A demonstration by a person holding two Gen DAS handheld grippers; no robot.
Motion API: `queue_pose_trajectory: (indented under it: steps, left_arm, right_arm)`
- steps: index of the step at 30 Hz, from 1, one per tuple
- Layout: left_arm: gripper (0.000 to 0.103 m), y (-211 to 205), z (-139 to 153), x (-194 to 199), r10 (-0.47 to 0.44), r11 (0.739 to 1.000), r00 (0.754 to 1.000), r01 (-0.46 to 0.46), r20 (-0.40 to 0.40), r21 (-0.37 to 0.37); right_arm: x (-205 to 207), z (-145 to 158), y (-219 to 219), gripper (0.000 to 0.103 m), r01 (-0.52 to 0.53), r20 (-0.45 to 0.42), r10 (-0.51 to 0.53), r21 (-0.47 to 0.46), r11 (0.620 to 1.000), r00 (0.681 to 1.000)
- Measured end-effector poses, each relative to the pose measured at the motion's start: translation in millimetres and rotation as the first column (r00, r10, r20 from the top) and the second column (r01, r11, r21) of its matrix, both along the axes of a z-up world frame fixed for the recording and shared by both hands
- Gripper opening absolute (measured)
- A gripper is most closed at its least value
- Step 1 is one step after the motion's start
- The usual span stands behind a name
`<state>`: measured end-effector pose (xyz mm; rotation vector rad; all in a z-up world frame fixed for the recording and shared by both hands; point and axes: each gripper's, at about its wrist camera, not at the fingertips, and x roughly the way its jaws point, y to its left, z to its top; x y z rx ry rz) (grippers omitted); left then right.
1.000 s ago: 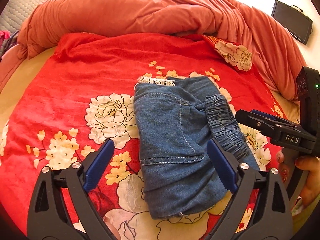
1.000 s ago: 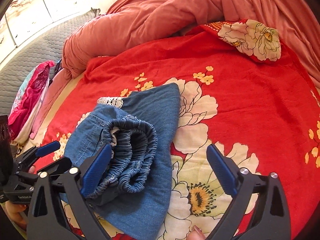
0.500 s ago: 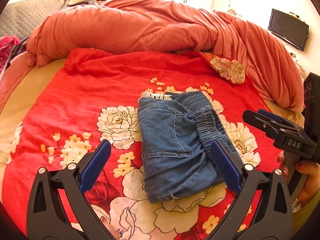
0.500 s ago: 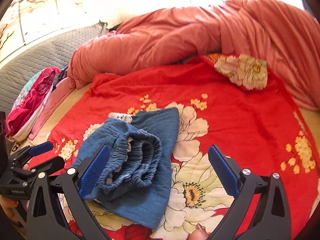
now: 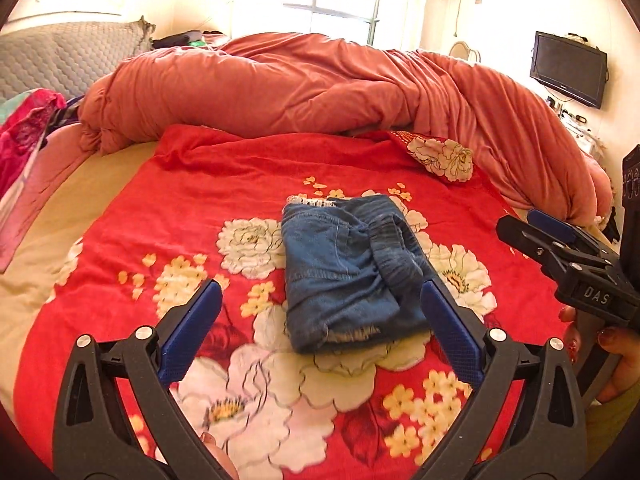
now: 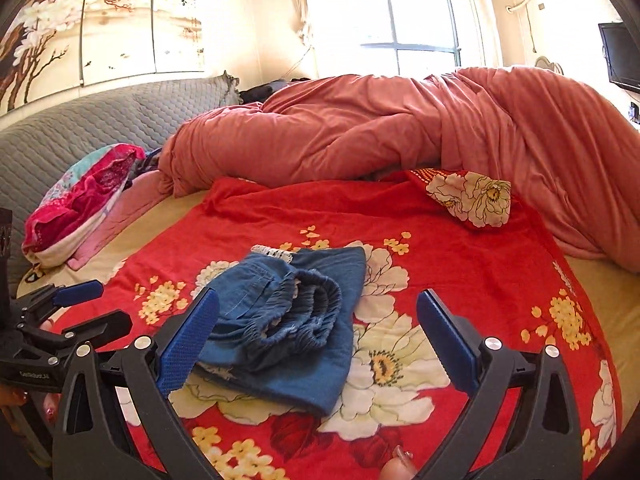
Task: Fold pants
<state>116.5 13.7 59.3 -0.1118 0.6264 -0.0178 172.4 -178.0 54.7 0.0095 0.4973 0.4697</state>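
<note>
Blue denim pants point(image 5: 352, 272) lie folded into a compact bundle on the red floral blanket point(image 5: 200, 208), elastic waistband bunched on top point(image 6: 304, 312). My left gripper point(image 5: 320, 336) hovers open in front of the bundle, holding nothing. In the right wrist view the pants point(image 6: 288, 320) sit just beyond my right gripper point(image 6: 316, 340), which is open and empty. The right gripper point(image 5: 560, 248) also shows at the right edge of the left wrist view, held by a hand point(image 5: 616, 364). The left gripper point(image 6: 68, 316) appears at the left edge of the right wrist view.
A rumpled salmon duvet point(image 5: 320, 88) piles along the far side of the bed. Pink and red clothes point(image 6: 80, 200) lie at the left by a grey quilted headboard point(image 6: 100, 128). A floral blanket corner point(image 6: 472, 196) is folded up. A television point(image 5: 568, 68) hangs on the right wall.
Both grippers have drawn back and risen away from the pants, so the bundle looks smaller and more of the room shows. The pants stay put.
</note>
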Motion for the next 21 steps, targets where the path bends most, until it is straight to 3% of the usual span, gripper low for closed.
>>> queue_pose_trajectory:
  steps: [15,21]
  left_arm:
    - [0.093,-8.4,-20.3,-54.1,0.022,1.0,1.0,-0.023,-0.013,-0.017]
    - [0.093,-8.3,-35.8,-61.9,0.027,0.999,0.997,-0.029,-0.077,-0.024]
  right_arm:
    - [-69.6,-10.8,-19.3,0.098,0.048,0.022,-0.049,0.038,0.998,0.999]
    - [-78.3,-27.0,-23.2,0.098,0.067,-0.054,-0.067,0.016,0.998,0.996]
